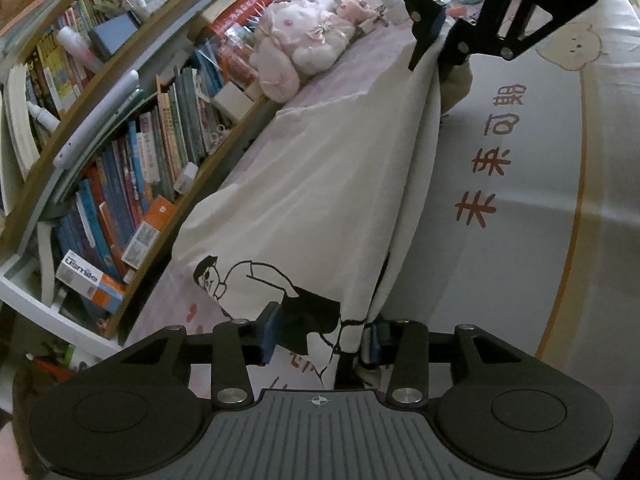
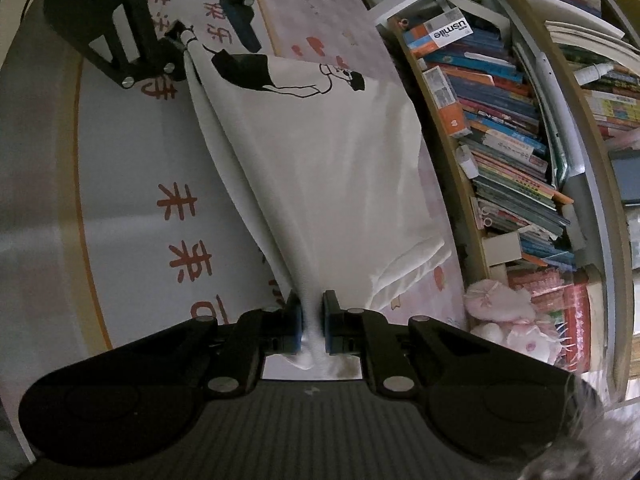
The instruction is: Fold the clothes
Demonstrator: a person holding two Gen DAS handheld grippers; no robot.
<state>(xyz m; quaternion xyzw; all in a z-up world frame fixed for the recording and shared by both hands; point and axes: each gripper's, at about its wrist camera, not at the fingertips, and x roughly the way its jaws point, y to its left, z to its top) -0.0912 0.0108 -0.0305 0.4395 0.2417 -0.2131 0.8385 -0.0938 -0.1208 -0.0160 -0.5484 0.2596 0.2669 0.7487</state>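
A white garment with a black cartoon drawing is stretched between my two grippers over a printed bed sheet. My left gripper has its jaws apart. The garment's bunched end lies between its blue pads, resting against the right one without being pinched. In the right wrist view the left gripper shows at the top left, the cloth's corner touching one finger. My right gripper is shut on the garment's other gathered end. It also shows at the top of the left wrist view, right gripper.
A curved bookshelf packed with books runs along the far side of the bed. Pink and white plush toys sit at the bed's end beside it. The sheet carries red characters and a yellow band.
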